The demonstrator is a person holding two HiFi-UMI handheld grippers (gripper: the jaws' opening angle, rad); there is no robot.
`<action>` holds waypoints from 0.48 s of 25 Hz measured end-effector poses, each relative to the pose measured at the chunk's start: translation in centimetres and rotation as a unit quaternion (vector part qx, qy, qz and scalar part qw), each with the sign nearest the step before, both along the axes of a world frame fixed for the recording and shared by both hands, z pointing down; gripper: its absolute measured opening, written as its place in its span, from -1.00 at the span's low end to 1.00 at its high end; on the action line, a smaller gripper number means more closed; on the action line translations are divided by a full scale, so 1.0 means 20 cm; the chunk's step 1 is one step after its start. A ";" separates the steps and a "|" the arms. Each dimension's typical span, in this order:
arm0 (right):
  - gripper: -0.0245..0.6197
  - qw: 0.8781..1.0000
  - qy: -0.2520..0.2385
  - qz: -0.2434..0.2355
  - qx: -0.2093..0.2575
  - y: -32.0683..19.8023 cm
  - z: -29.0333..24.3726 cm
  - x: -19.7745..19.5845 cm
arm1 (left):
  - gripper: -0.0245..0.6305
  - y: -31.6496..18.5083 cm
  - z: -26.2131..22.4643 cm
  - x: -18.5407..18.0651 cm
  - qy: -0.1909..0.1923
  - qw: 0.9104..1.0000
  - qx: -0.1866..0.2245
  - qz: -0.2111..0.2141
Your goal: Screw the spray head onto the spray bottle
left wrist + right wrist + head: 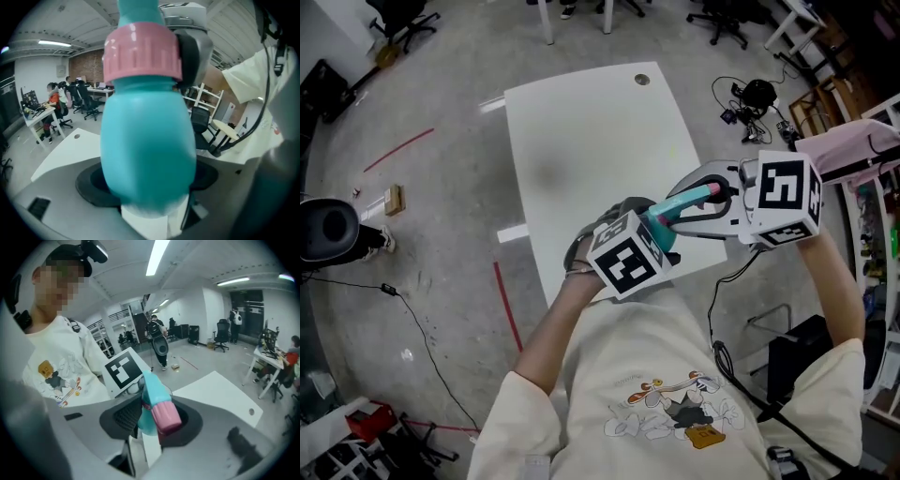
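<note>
A teal spray bottle (675, 214) is held in the air over the near edge of the white table (591, 141). My left gripper (661, 232) is shut on its wide body (150, 150), which fills the left gripper view. The pink ribbed collar (143, 54) of the spray head sits at the bottle's neck. My right gripper (713, 200) is shut on that collar (166, 416), its dark pads (123, 416) on either side. Beyond the collar in the right gripper view are the bottle (152, 389) and the left gripper's marker cube (123, 371). The spray head's top is mostly hidden.
The table has a round cable hole (641, 80) at its far edge. Cables and a black device (757, 94) lie on the floor to the right, with shelving (881, 216) beyond. Red tape lines (507, 305) mark the floor at left.
</note>
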State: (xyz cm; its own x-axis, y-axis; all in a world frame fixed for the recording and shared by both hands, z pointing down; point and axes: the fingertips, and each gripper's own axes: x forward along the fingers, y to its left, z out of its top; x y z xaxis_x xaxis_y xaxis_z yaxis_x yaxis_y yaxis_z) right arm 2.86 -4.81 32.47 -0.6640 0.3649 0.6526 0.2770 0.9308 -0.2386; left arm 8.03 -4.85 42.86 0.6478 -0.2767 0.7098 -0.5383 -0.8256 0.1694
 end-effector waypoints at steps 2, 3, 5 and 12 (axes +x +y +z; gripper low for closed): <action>-0.52 0.998 -0.001 0.055 0.008 -0.05 0.02 -0.04 | 0.35 -0.07 0.03 -0.06 -0.014 0.999 0.012 -0.047; -0.52 0.996 -0.002 0.087 0.014 -0.08 0.03 -0.07 | 0.35 -0.11 0.04 -0.10 -0.022 0.997 0.020 -0.073; -0.52 0.988 -0.010 0.151 0.032 -0.12 0.04 -0.13 | 0.35 -0.18 0.06 -0.18 -0.035 0.991 0.036 -0.125; -0.31 0.966 -0.044 0.241 0.078 -0.11 0.05 -0.21 | 0.35 -0.24 0.02 -0.25 0.007 0.981 0.062 -0.185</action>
State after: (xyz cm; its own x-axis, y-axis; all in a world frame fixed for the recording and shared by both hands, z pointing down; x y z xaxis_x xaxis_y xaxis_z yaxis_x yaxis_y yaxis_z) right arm -1.31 -7.03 33.54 -0.7872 -0.1002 0.6086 -0.1860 0.9793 -0.0793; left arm 2.95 -9.71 43.29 0.4959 -0.5788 0.6473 -0.8036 -0.5885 0.0895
